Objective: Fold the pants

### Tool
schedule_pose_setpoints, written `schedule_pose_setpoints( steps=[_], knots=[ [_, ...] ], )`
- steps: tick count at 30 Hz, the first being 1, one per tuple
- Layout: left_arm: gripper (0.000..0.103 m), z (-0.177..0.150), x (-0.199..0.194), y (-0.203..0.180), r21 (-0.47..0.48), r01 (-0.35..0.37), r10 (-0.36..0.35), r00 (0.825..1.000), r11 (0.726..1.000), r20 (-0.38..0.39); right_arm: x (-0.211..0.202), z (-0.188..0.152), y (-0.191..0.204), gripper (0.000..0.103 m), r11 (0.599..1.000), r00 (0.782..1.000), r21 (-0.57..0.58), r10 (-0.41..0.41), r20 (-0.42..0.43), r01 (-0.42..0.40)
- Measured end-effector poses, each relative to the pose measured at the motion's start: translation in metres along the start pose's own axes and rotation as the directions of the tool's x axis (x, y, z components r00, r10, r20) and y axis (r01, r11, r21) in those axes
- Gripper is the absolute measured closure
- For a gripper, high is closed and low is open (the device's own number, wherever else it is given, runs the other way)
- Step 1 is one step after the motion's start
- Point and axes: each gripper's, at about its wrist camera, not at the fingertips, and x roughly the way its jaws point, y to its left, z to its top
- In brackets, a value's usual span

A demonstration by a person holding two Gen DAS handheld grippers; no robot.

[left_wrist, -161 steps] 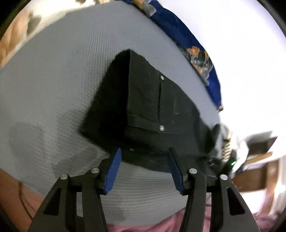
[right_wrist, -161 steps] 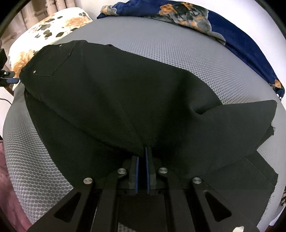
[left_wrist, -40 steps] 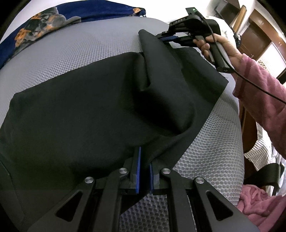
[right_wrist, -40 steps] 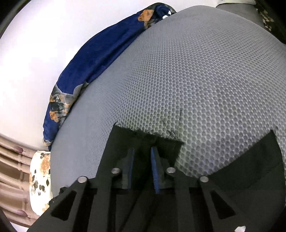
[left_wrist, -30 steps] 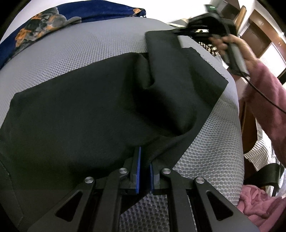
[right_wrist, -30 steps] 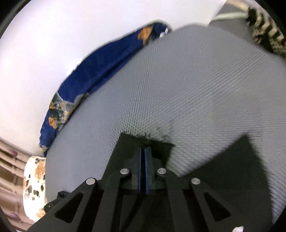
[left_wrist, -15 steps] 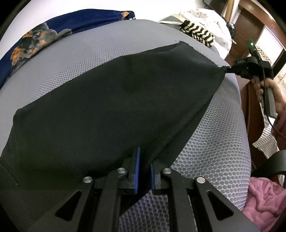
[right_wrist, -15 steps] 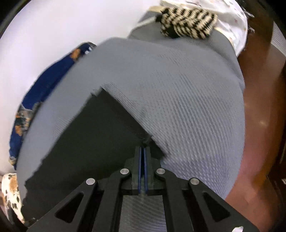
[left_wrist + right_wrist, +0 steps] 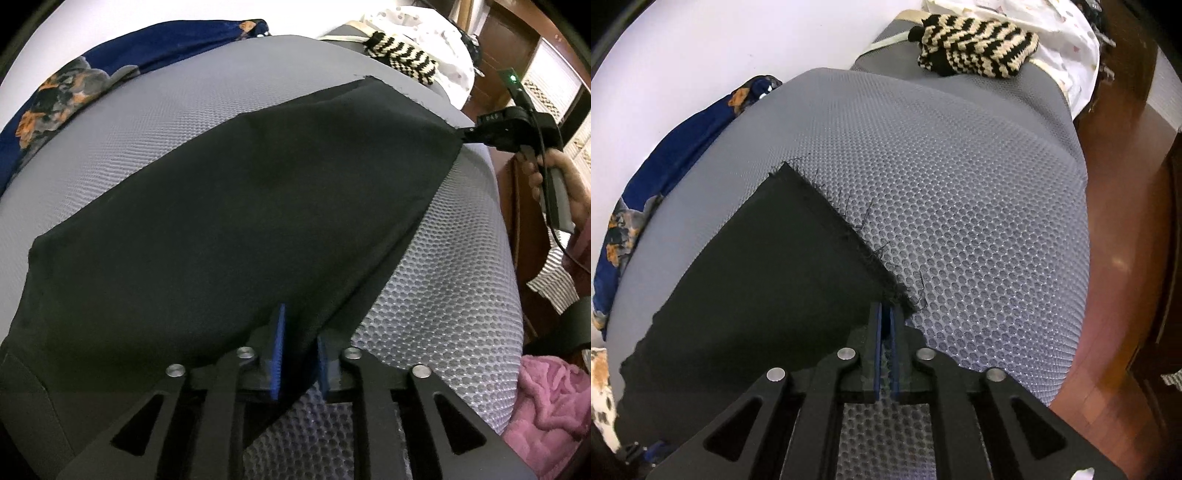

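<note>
A grey honeycomb-mesh mattress fills both views, a bed set against a white wall, with dark wooden floor along its open side. Black pants lie spread flat over the middle of the bed, smooth matte cloth, one long leg reaching out to the bed's far end. At that end the hem is raw and frayed, loose threads straggling onto the mesh. A navy floral cloth is bunched along the wall-side edge, and a black-and-cream zigzag knit sits at the bed's far corner. A pink fluffy garment shows at the near side.

The left claw has just been opening: its blue pads stand apart with the near edge of the pants between them, no longer pinching. The right claw sits at the hem's corner, its pads a narrow slit apart and likewise just easing open, the cloth corner at the tips; in the left view it is seen in the person's hand at the bed's floor-side edge. Bare mesh lies open beyond the hem and along the floor side of the pants.
</note>
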Motion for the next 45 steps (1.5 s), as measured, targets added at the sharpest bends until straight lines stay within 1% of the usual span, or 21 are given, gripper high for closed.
schedule_pose_setpoints(
  steps=[1,2,3,4,5,7,9,12,14,16,18,21,23,26,28,30,38,41,42,44,45],
  knots=[
    [0.073,0.000,-0.001,0.000,0.000,0.012,-0.012,1.000,1.000,-0.004,-0.001,0.001,-0.001,0.091,1.000,1.000,-0.001,0.002,-0.010,-0.002],
    [0.068,0.001,-0.002,0.000,-0.007,0.020,-0.020,1.000,1.000,-0.010,-0.002,0.003,-0.002,0.082,1.000,1.000,-0.002,-0.006,-0.022,0.006],
    [0.058,0.001,-0.004,0.001,-0.019,0.023,-0.024,1.000,1.000,-0.015,-0.004,0.005,-0.004,0.075,1.000,1.000,0.001,-0.008,-0.027,0.008],
    [0.051,0.002,-0.006,0.001,-0.027,0.030,-0.030,0.999,0.999,-0.014,-0.008,0.006,-0.005,0.075,1.000,1.000,0.002,-0.005,-0.019,0.005],
    [0.050,0.002,-0.010,0.002,-0.038,0.041,-0.042,0.999,0.998,-0.007,-0.013,0.009,-0.005,0.075,1.000,1.000,0.001,-0.002,-0.005,0.002],
    [0.049,0.002,-0.022,0.004,-0.047,0.078,-0.077,0.997,0.996,0.022,-0.022,0.019,-0.002,0.075,0.999,1.000,-0.026,0.019,0.018,-0.019],
    [0.049,0.002,-0.032,0.009,-0.061,0.098,-0.095,0.994,0.993,0.048,-0.025,0.033,0.006,0.075,0.995,0.997,-0.070,0.073,0.026,-0.071],
    [0.049,0.002,-0.046,0.023,-0.105,0.100,-0.091,0.992,0.989,0.092,-0.019,0.056,0.032,0.076,0.971,0.986,-0.171,0.168,0.001,-0.166],
    [0.049,0.002,-0.054,0.038,-0.164,0.079,-0.057,0.990,0.983,0.132,-0.009,0.071,0.052,0.076,0.950,0.978,-0.232,0.208,-0.030,-0.209],
    [0.049,0.001,-0.059,0.054,-0.238,0.045,-0.007,0.987,0.970,0.158,0.009,0.087,0.069,0.078,0.927,0.960,-0.249,0.264,-0.093,-0.279],
    [0.049,-0.003,-0.063,0.072,-0.316,0.002,0.054,0.984,0.949,0.168,0.026,0.098,0.083,0.079,0.914,0.951,-0.268,0.276,-0.139,-0.305],
    [0.049,-0.013,-0.066,0.099,-0.428,-0.059,0.137,0.979,0.902,0.153,0.051,0.113,0.096,0.079,0.907,0.951,-0.298,0.250,-0.184,-0.296],
    [0.049,-0.021,-0.066,0.112,-0.486,-0.074,0.162,0.976,0.871,0.143,0.064,0.121,0.100,0.079,0.910,0.954,-0.308,0.226,-0.198,-0.279],
    [0.049,-0.033,-0.068,0.131,-0.566,-0.072,0.180,0.974,0.821,0.137,0.077,0.127,0.101,0.079,0.906,0.949,-0.312,0.223,-0.223,-0.286],
    [0.049,-0.038,-0.067,0.138,-0.593,-0.070,0.182,0.974,0.802,0.132,0.084,0.129,0.101,0.079,0.907,0.951,-0.319,0.208,-0.228,-0.275],
    [0.049,-0.038,-0.065,0.144,-0.607,-0.080,0.191,0.974,0.791,0.120,0.087,0.131,0.100,0.079,0.902,0.948,-0.319,0.225,-0.226,-0.290],
    [0.049,-0.034,-0.053,0.148,-0.613,-0.114,0.204,0.976,0.782,0.079,0.085,0.127,0.100,0.080,0.867,0.926,-0.353,0.264,-0.271,-0.351],
    [0.049,-0.036,-0.052,0.147,-0.618,-0.114,0.204,0.976,0.778,0.077,0.084,0.118,0.107,0.080,0.841,0.932,-0.420,0.248,-0.263,-0.342],
    [0.049,-0.035,-0.051,0.147,-0.620,-0.115,0.204,0.976,0.776,0.075,0.083,0.118,0.107,0.084,0.842,0.935,-0.421,0.246,-0.254,-0.336],
    [0.049,-0.036,-0.051,0.146,-0.623,-0.119,0.208,0.975,0.773,0.072,0.083,0.117,0.109,0.097,0.853,0.940,-0.410,0.242,-0.239,-0.324],
    [0.049,-0.034,-0.050,0.145,-0.623,-0.120,0.210,0.975,0.773,0.072,0.077,0.113,0.112,0.099,0.855,0.956,-0.433,0.224,-0.191,-0.286]
  ],
)
